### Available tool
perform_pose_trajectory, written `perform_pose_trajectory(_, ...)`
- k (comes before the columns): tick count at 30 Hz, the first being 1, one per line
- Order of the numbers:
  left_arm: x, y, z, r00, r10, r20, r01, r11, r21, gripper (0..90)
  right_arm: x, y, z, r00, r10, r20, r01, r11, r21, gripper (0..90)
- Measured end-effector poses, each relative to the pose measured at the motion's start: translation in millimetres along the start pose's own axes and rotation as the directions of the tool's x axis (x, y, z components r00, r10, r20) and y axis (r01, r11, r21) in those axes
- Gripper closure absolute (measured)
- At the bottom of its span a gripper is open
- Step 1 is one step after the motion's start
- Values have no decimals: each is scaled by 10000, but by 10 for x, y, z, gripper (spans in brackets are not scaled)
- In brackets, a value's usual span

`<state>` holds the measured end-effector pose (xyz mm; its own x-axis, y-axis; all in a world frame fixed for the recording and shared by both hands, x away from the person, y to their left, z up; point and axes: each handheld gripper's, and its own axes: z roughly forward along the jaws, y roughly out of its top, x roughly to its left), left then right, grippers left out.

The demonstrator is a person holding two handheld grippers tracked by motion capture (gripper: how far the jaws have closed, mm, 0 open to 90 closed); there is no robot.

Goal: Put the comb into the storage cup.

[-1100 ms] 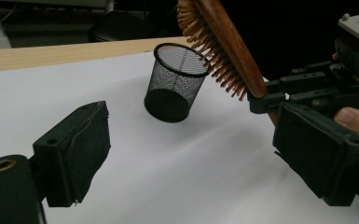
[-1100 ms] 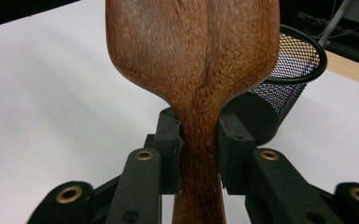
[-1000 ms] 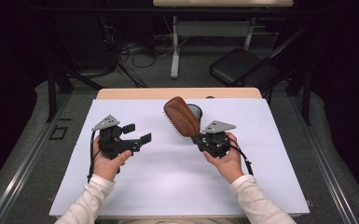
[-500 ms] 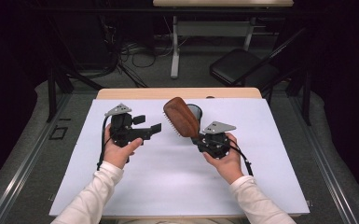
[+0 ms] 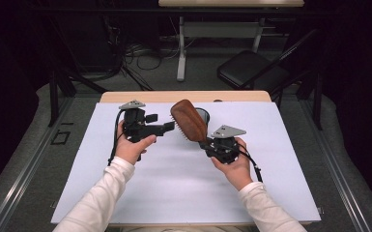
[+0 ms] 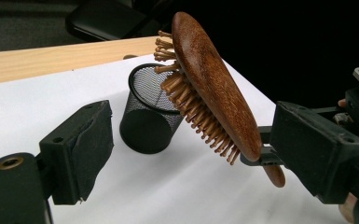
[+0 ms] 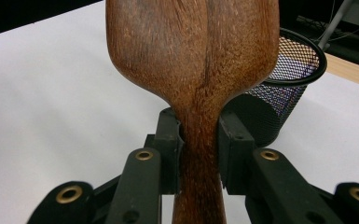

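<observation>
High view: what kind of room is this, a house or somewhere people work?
Probably a workroom or lab, not a home. A table covered in a plain white sheet stands on a dark floor, with loose cables and a folding chair behind it.

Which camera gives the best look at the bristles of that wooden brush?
The left gripper view: the brush's bristles stand out in profile, pointing at the mesh cup. The right gripper view shows its smooth back and handle; the high view, small bristles along one edge.

We note a wooden table (image 5: 125,96) covered by a white sheet (image 5: 183,183) (wood bare along the far edge); a black mesh cup (image 5: 204,115) stands on the sheet.
</observation>
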<state>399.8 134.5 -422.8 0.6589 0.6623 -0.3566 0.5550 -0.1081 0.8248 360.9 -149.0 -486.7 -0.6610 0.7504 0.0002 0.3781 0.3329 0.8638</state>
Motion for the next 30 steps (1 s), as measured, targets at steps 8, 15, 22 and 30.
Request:
perform_pose_trajectory(8,-18,66,108,9995,-317,79,316,9995,94,134,4,-4,5,10000,-2,9,2,10000,-37,730)
perform_pose_trajectory(15,-16,136,179,9981,-622,29,622,9980,122,134,10,-2,-7,10000,32,-11,-32,9999,-135,730)
perform_pose_trajectory(22,-14,178,257,9959,-902,46,901,9957,201,135,15,-6,-4,10000,48,-16,-49,9999,-146,730)
perform_pose_trajectory(30,2,191,346,9937,-1114,98,1110,9932,342,135,28,-1,-10,10000,26,-28,-26,9997,-231,730)
